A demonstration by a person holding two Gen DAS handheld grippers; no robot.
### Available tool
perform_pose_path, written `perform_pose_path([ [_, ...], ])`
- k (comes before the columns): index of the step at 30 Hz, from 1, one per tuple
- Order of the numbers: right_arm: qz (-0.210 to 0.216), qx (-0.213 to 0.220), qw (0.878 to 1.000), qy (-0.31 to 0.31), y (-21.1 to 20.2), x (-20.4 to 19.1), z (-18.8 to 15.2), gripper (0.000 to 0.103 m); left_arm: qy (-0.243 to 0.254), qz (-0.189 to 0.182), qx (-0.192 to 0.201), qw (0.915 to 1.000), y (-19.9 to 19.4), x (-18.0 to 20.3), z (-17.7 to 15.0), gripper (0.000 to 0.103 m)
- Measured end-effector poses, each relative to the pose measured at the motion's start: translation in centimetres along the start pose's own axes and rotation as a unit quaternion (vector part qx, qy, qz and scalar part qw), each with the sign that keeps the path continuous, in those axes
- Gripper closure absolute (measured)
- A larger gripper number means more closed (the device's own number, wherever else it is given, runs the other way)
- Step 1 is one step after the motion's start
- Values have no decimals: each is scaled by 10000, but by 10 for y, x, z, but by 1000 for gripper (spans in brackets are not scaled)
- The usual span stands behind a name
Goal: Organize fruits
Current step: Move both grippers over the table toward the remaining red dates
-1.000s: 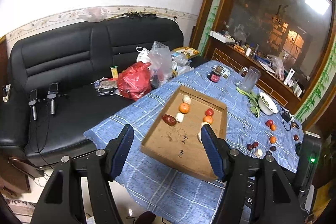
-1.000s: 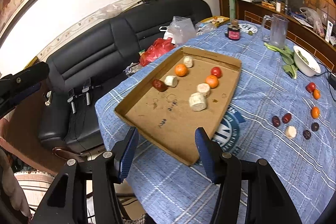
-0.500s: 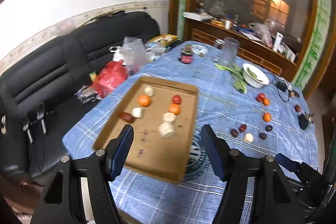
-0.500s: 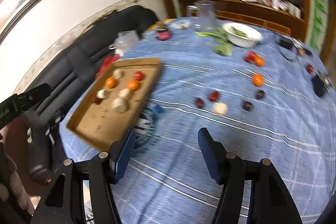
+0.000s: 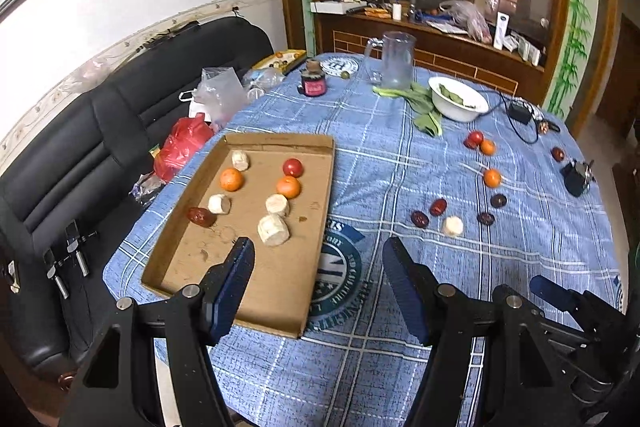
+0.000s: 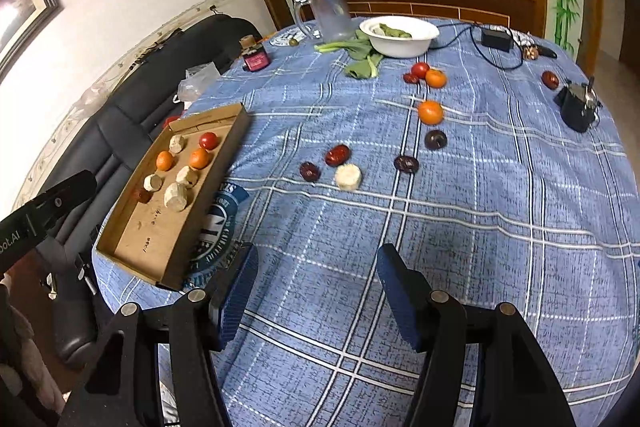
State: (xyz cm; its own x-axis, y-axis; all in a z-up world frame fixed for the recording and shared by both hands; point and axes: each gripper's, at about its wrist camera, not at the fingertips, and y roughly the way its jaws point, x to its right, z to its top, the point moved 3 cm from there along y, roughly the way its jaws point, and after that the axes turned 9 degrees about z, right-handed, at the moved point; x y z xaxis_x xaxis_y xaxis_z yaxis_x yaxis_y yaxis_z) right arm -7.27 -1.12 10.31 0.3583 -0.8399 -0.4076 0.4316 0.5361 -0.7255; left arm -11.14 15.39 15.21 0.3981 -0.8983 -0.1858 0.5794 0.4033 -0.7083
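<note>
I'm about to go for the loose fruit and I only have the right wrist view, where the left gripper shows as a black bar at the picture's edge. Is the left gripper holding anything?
Observer: No. The left gripper is open, with nothing between its fingers. It looks down over the near end of the shallow brown cardboard tray.
Operator: Is there anything just off the table on the tray's side that I can't make out?
Observer: Yes. A crumpled red plastic bag lies on the black leather sofa, close beside the tray's far left corner.
</note>
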Motion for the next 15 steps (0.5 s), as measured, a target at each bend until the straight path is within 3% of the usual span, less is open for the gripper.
perform_pose_path([
  [9, -124, -191, 9996, 164, 5, 15, -15, 37, 55, -165, -288, 9994, 11, 6, -18, 37],
  [15, -358, -272, 9982, 398, 11, 31, -20, 37, -32, -607, -643, 9961, 40, 15, -23, 37],
])
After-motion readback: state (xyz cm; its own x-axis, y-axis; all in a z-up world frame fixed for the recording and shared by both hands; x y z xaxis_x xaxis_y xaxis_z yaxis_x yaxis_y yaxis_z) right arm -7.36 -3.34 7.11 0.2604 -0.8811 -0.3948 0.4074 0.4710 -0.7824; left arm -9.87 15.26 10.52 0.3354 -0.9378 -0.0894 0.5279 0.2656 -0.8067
